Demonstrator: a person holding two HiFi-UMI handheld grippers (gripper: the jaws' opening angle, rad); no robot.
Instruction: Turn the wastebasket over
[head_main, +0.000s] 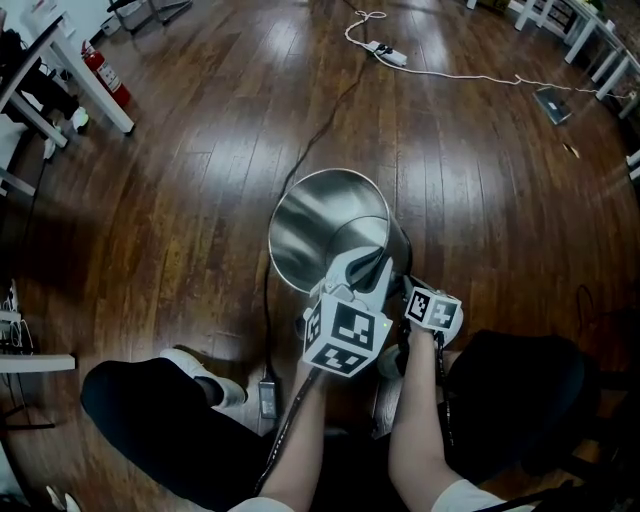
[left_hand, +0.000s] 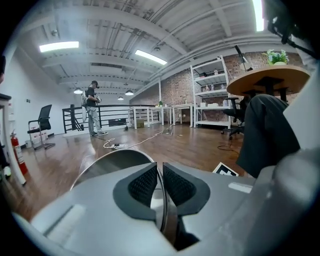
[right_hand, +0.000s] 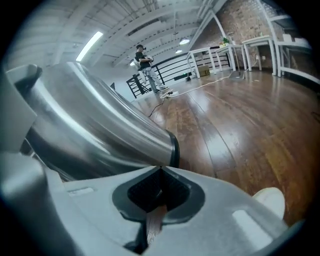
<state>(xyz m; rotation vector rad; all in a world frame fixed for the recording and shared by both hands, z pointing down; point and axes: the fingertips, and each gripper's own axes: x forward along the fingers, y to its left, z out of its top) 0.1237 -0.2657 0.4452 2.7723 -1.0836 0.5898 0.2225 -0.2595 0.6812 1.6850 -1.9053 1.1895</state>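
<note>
A shiny steel wastebasket (head_main: 325, 225) is tipped over above the wooden floor, with its open mouth facing up and to the left in the head view. My left gripper (head_main: 372, 262) is shut on its thin rim; in the left gripper view that metal edge (left_hand: 115, 157) runs in between the pads of the gripper (left_hand: 161, 182). My right gripper (head_main: 405, 290) sits just right of it, low by the basket's bottom end. In the right gripper view the gripper (right_hand: 160, 187) is shut with nothing between its pads, and the basket's side and black base ring (right_hand: 100, 130) lie just beyond the tips.
A black cable (head_main: 268, 300) runs across the floor under the basket to an adapter (head_main: 267, 397). My shoe (head_main: 200, 375) is at the lower left and a black chair (head_main: 520, 390) at the lower right. Farther off are a white power strip (head_main: 388, 52), a fire extinguisher (head_main: 105, 75) and a person (left_hand: 92, 107).
</note>
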